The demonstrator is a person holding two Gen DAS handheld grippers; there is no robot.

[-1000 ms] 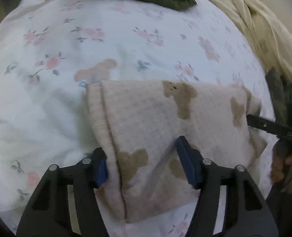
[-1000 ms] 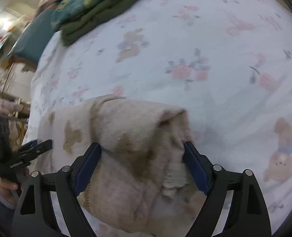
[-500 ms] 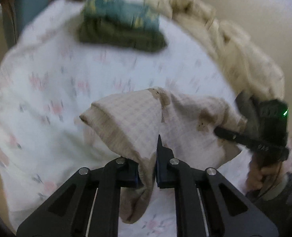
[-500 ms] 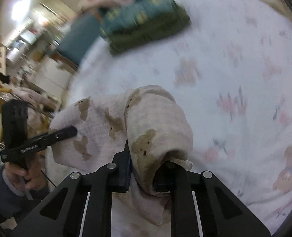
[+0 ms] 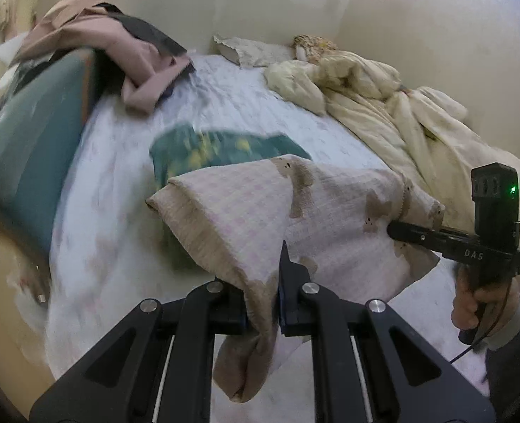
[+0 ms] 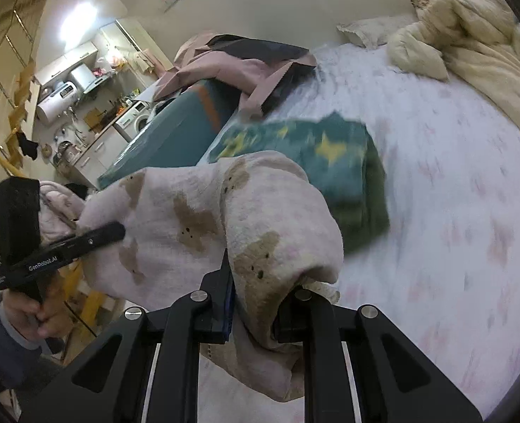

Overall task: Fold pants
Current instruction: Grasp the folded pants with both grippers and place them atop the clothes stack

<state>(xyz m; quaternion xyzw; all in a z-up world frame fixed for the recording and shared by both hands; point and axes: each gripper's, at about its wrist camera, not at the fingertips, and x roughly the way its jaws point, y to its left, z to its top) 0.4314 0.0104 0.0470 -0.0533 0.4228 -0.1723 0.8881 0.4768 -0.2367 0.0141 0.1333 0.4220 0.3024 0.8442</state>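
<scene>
Left wrist: left claw (image 5: 261,312) and right claw (image 6: 254,312) each clamp pants (image 5: 246,218) above bedsheet (image 5: 119,246).

Your left gripper (image 5: 261,312) has its jaws clamped on a fold of the bear-print pants (image 5: 260,218), lifted off the bed (image 5: 112,246). At right, your right gripper (image 5: 397,229) bites the cloth's other end. Beyond sits a teal folded stack (image 5: 221,148), blurred; a cream duvet (image 5: 383,105) is heaped far right.
</scene>
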